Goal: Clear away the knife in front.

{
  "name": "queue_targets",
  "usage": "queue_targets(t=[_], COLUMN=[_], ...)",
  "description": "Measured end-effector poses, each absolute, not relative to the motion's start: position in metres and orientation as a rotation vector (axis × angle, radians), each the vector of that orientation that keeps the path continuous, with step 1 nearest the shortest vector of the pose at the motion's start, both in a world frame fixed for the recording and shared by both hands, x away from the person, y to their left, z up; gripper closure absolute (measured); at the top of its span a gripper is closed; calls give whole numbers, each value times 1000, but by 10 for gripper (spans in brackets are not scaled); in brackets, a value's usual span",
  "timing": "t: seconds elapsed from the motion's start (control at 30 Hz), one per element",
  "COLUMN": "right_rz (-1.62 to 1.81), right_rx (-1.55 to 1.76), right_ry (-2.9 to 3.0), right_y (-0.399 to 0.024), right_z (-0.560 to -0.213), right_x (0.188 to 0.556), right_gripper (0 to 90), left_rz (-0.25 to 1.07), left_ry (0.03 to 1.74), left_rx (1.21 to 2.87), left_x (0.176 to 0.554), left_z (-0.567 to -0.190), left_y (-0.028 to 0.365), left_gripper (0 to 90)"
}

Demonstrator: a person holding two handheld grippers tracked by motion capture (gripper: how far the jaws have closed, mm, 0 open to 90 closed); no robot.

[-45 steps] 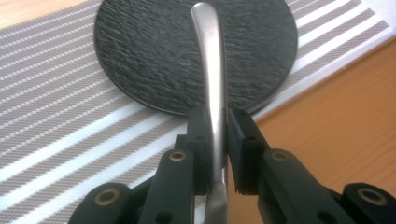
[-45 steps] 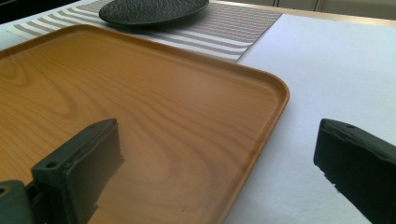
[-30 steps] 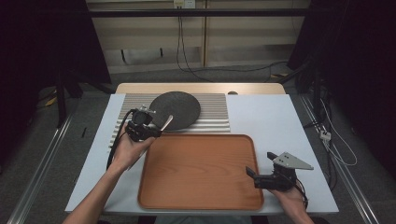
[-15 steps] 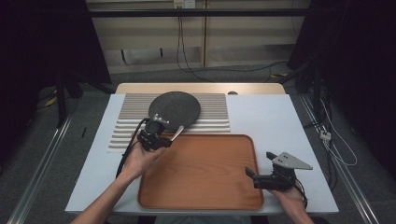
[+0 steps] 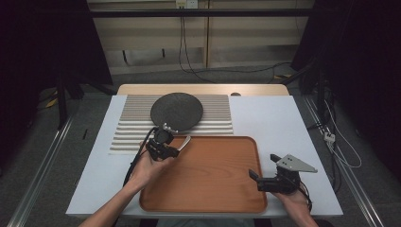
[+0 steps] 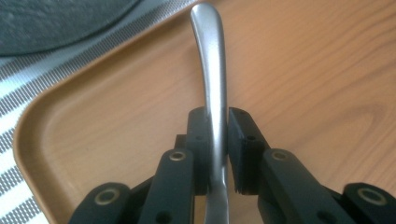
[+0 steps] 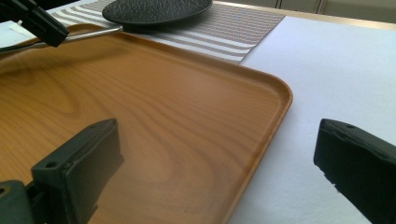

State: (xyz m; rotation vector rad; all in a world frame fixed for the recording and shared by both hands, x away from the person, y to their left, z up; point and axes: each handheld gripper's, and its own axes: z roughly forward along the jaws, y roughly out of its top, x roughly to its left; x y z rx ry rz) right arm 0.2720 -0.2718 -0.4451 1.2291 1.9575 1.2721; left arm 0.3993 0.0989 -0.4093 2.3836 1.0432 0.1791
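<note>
The utensil (image 6: 211, 70), a piece of metal cutlery seen by its handle, is pinched between the pads of the left gripper (image 5: 176, 150) and hangs over the near-left corner of the tray (image 5: 208, 204); which kind of cutlery it is I cannot tell, since the working end is hidden behind the jaws. In the left gripper view the handle runs straight up between the two black pads, which press on it from both sides, with the tray's wood grain below it. It looks lifted clear of the wood rather than resting on it, though the gap is hard to judge.

So the pickup seems done, and the carry is under way. What is left, by my reading, is to bring the utensil down onto the tray and let go.

Beyond the tray lies a striped mat (image 5: 127, 130) with a dark plate (image 5: 177, 111) on it; the handle tip points towards that plate.

At the right, the right gripper (image 5: 265, 177) rests at the tray's right edge, its jaws spread wide and holding nothing.
</note>
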Motion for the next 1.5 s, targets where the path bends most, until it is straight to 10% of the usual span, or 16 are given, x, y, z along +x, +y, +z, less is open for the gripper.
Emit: queue_targets(t=[1.03,1.3,1.37,1.5], right_rz=[1269,1278,1281,1279], right_rx=[1229,1225,1228,1225], right_ry=[1955,1957,1956,1957], right_y=[-270,-271,-271,-271], right_z=[-444,-444,-445,-445], right_x=[270,270,270,271], right_gripper=[5,5,5,5], left_rz=[155,197,235,299], left_ry=[1091,1036,1025,1047], left_rx=[2337,2318,2318,2292], left_x=[390,388,388,390], left_z=[-431,-429,-428,-428], left_y=[108,113,113,110], left_gripper=[770,549,325,167])
